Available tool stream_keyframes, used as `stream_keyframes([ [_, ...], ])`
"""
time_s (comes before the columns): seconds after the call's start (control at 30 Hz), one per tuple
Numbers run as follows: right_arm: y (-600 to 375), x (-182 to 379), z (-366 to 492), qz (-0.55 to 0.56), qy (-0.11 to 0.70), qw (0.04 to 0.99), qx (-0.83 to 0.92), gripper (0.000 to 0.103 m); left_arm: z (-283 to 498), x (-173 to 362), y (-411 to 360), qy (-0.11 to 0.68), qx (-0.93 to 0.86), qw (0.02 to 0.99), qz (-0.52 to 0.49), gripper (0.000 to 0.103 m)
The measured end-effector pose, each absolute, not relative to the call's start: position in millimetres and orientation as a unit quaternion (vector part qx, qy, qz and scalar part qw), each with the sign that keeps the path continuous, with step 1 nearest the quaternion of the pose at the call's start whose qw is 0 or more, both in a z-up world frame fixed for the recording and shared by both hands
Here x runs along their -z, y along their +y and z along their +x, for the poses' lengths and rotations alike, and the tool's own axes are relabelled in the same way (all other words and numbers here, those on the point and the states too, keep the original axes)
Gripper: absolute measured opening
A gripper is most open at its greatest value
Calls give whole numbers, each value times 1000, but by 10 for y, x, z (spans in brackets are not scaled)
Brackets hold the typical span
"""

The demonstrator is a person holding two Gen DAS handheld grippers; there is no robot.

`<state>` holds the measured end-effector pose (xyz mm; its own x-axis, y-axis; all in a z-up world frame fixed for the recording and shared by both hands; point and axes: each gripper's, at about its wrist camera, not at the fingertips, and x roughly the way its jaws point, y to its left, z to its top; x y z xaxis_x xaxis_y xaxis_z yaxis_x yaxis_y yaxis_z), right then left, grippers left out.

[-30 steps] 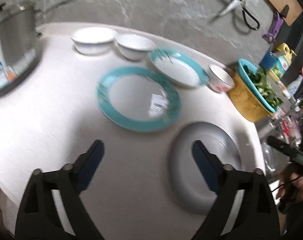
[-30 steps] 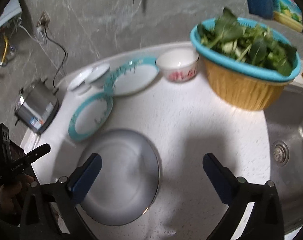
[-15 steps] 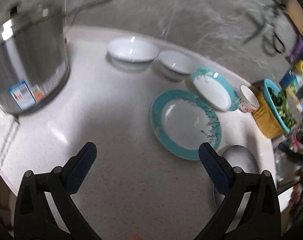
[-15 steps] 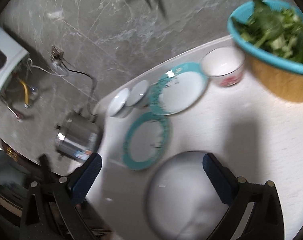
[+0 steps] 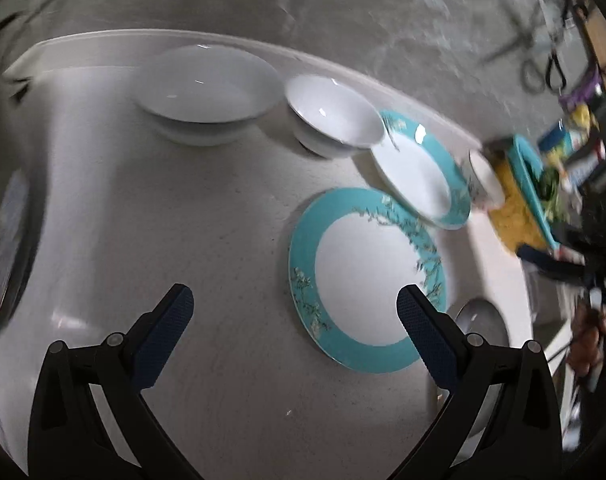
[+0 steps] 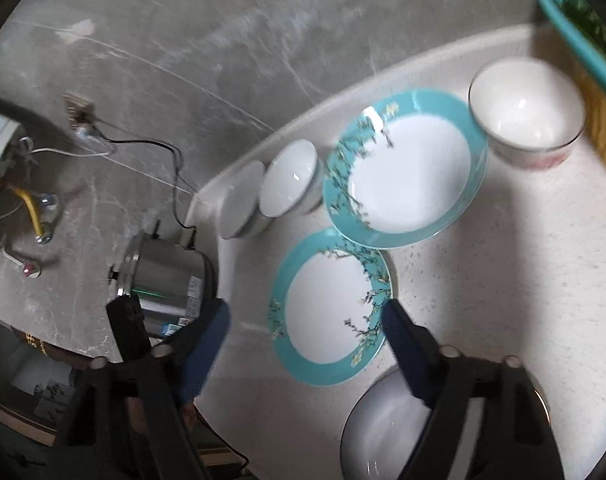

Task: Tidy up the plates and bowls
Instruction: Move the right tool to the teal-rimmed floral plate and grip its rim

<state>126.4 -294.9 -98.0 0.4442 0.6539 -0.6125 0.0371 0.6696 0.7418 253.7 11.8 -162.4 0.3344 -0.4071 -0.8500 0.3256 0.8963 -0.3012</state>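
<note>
left gripper (image 5: pixel 289 306) gaping wide, gripping nothing | right gripper (image 6: pixel 305 322) closing, pads touching nothing | teal plate (image 6: pixel 329 306) lying flat, part between right jaws

Black tongs (image 5: pixel 291 312) frames with round bolts carry textured blue pads (image 5: pixel 165 332).

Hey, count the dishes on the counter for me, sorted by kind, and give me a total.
Teal-rimmed plates: 2 (flat plate, deep plate)
Plain white plate: 1 (white plate)
White bowls: 2 (wide bowl, round bowl)
Pink-patterned bowl: 1 (small bowl)
Total: 6
</note>
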Motion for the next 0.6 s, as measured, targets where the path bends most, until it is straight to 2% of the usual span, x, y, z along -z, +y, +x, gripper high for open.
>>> stream_keyframes([
  [0.07, -2892, 1143, 1378, 351, 504, 760, -211, 76, 2662, 1728, 40, 546, 247, 800, -29, 102],
  [0.17, -2841, 1365, 1494, 340, 527, 745, -226, 69, 2779, 1869, -20, 560, 264, 785, -19, 102],
  [0.23, -2869, 1520, 1545, 347, 541, 730, -232, 58, 2830, 1972, -27, 571, 283, 770, -27, 102],
  [0.43, -2939, 1726, 1651, 349, 562, 707, -249, 56, 2979, 2179, -28, 586, 312, 746, -53, 101],
  [0.5, -2933, 1792, 1688, 350, 570, 699, -253, 56, 3019, 2235, -52, 592, 309, 743, -47, 95],
  [0.57, -2904, 1873, 1721, 351, 577, 691, -258, 56, 3042, 2282, -101, 598, 311, 737, -43, 80],
  [0.6, -2886, 1902, 1730, 351, 579, 688, -260, 56, 3040, 2296, -135, 600, 312, 735, -42, 77],
])
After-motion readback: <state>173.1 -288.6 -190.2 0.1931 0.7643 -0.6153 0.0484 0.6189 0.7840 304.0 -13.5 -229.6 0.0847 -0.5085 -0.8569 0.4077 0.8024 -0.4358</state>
